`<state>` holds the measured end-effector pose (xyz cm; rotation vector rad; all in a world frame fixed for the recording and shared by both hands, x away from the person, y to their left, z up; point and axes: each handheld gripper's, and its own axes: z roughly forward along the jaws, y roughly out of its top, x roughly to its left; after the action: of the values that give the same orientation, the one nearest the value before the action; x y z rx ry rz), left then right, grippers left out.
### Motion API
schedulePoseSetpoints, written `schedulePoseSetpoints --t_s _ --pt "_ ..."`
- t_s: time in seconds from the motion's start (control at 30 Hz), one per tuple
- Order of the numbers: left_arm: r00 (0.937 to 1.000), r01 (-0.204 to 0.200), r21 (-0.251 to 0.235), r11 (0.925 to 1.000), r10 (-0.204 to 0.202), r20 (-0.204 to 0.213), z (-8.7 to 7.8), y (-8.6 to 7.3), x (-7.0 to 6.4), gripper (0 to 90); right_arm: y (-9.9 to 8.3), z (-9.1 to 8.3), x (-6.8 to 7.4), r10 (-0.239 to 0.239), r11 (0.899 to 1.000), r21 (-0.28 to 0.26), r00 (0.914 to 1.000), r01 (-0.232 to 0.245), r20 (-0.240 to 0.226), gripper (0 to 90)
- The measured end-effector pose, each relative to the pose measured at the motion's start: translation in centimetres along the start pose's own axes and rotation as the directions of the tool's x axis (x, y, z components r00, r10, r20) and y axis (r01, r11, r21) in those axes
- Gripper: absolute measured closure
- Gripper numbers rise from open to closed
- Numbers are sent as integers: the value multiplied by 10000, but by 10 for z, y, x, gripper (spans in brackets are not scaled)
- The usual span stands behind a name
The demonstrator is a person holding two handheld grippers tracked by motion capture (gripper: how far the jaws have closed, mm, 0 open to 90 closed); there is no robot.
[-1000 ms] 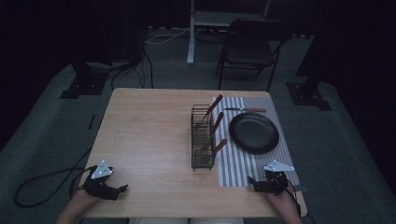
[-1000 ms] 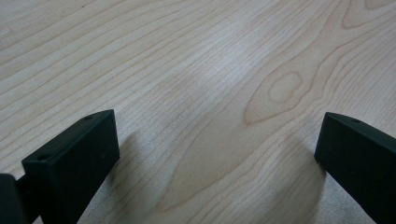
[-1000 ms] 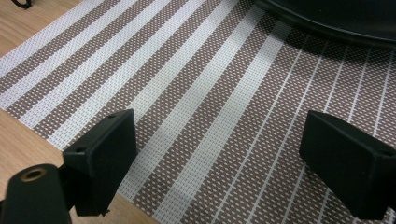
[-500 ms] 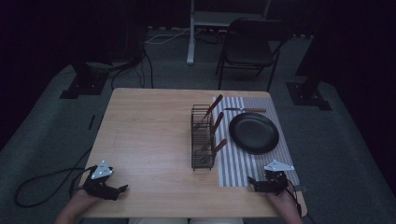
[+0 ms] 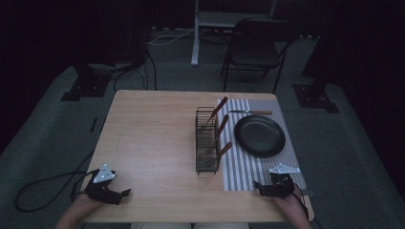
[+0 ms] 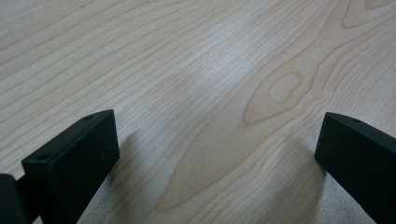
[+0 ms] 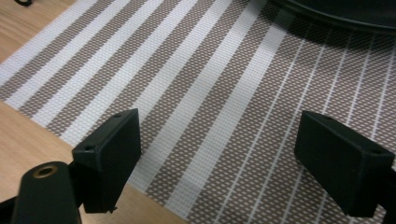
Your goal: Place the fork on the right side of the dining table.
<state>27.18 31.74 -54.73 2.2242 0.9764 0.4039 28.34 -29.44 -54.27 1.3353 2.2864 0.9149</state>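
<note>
A black wire rack (image 5: 208, 140) stands mid-table with three wooden-handled utensils (image 5: 220, 126) leaning in it. To its right a black plate (image 5: 259, 135) lies on a striped placemat (image 5: 243, 167), and a wooden-handled knife (image 5: 250, 112) rests on the mat behind the plate. My left gripper (image 5: 125, 193) rests at the table's front left corner, open over bare wood (image 6: 219, 84), nothing between its jaws. My right gripper (image 5: 257, 189) rests at the front right, open over the striped placemat (image 7: 219, 93), with the plate's rim (image 7: 336, 14) just ahead.
The wooden table (image 5: 153, 138) has wide bare room on its left half. A folding chair (image 5: 253, 52) and a desk leg (image 5: 195, 33) stand beyond the far edge. A cable (image 5: 43, 183) trails from the left gripper over the floor.
</note>
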Motion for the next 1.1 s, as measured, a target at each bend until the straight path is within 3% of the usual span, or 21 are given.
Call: schedulePoseSetpoints --t_s 0.17,0.23,0.5,0.73,1.1 --pt "10000 -9 6 10000 9 1 0 0 0 0 3 0 7 -91 9999 80 9999 92 -130 146" --pt "10000 -11 8 10000 11 -1 0 0 0 0 5 -1 8 85 10000 -7 9991 -85 -405 152" --pt "10000 -15 11 10000 15 -1 0 0 0 0 17 -10 19 63 9990 -431 9963 -101 -861 152" --pt "10000 -12 9 10000 12 -1 0 0 0 0 33 -20 35 -158 9966 -829 9897 39 -1426 164" --pt "10000 2 -1 10000 -2 0 0 0 0 0 52 -29 50 -229 9916 -1292 9882 32 -1511 195"
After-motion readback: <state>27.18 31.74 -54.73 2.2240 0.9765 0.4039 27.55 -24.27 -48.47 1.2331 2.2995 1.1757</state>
